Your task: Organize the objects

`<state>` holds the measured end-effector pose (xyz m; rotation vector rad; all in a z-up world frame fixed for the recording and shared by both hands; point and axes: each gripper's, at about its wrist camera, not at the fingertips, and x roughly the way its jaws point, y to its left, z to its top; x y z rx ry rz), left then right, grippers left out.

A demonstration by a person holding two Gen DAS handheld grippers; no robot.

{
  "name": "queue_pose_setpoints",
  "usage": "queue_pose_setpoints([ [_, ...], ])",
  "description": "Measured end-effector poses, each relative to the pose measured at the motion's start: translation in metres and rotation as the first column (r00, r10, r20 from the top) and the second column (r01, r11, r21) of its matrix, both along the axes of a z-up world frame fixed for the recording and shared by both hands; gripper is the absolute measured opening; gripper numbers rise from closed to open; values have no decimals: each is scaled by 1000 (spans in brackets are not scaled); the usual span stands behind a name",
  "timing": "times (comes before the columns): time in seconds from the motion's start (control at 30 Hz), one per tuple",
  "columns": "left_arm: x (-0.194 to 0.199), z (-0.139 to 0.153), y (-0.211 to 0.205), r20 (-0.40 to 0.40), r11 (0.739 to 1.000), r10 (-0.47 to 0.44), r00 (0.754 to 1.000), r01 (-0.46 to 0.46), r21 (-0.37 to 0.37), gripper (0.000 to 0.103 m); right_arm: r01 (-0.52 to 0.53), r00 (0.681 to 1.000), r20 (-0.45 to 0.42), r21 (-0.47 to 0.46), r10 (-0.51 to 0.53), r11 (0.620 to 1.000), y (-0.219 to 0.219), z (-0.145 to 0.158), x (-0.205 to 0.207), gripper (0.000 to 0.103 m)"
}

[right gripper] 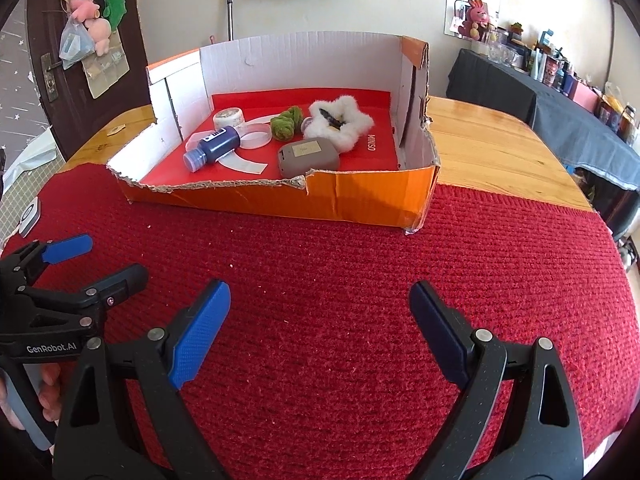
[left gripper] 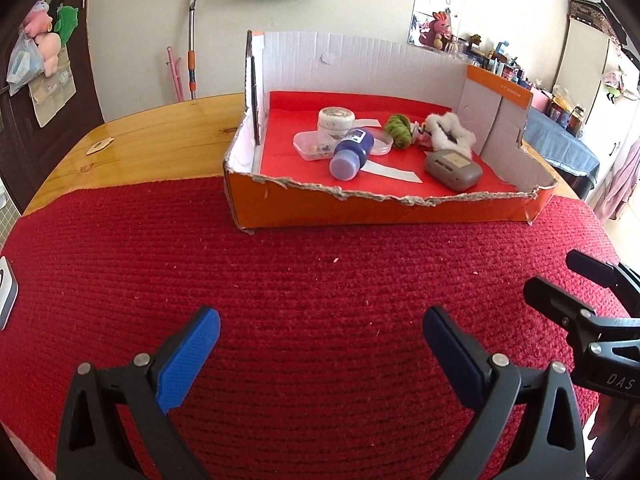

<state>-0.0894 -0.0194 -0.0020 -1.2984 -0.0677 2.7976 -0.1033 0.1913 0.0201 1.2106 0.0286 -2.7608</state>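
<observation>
Left gripper: hovering over the red woven mat, jaws standing wide apart with nothing between the blue pads; it is also showing at the left edge of the right wrist view.
Right gripper: hanging over the same mat, jaws spread wide and empty; its black fingers are also poking in at the right edge of the left wrist view.
Cardboard box: sitting at the far end of the mat on the wooden table, its orange front wall torn low, a red liner covering its floor.
Blue bottle: lying on its side in the box, cap pointing toward the cameras, resting against a clear shallow container.
Round white jar: standing behind the bottle, near the box's back left.
Green scrunchie: lying mid-box, just beside the white fluffy scrunchie.
Grey case: lying flat near the torn front wall, in front of the white fluffy scrunchie.
Person: fingers are wrapping the left gripper's handle at the lower left of the right wrist view.
White device: lying at the mat's left edge.
</observation>
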Motion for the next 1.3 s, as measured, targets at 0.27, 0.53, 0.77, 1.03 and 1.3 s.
queue_pose_setpoints([
  [0.27,-3,-2,2,15,1000,4,1000,-4,-21,103,13,1000,9,5,-13,1000,3,-6,0,92],
  [0.53,-6,-4,4,24,999,1,1000,0,-35,103,21,1000,23,2,-21,1000,5,-16,0,92],
  [0.77,-6,-5,4,26,999,-2,1000,2,-37,103,23,1000,16,14,-23,1000,4,-18,0,92],
  [1.03,-6,-4,2,22,1000,-2,1000,3,-28,103,23,1000,16,11,-23,1000,4,-18,0,93],
  [1.3,-6,-5,1,22,1000,2,1000,-1,-22,103,21,1000,17,9,-21,1000,4,-18,0,94],
])
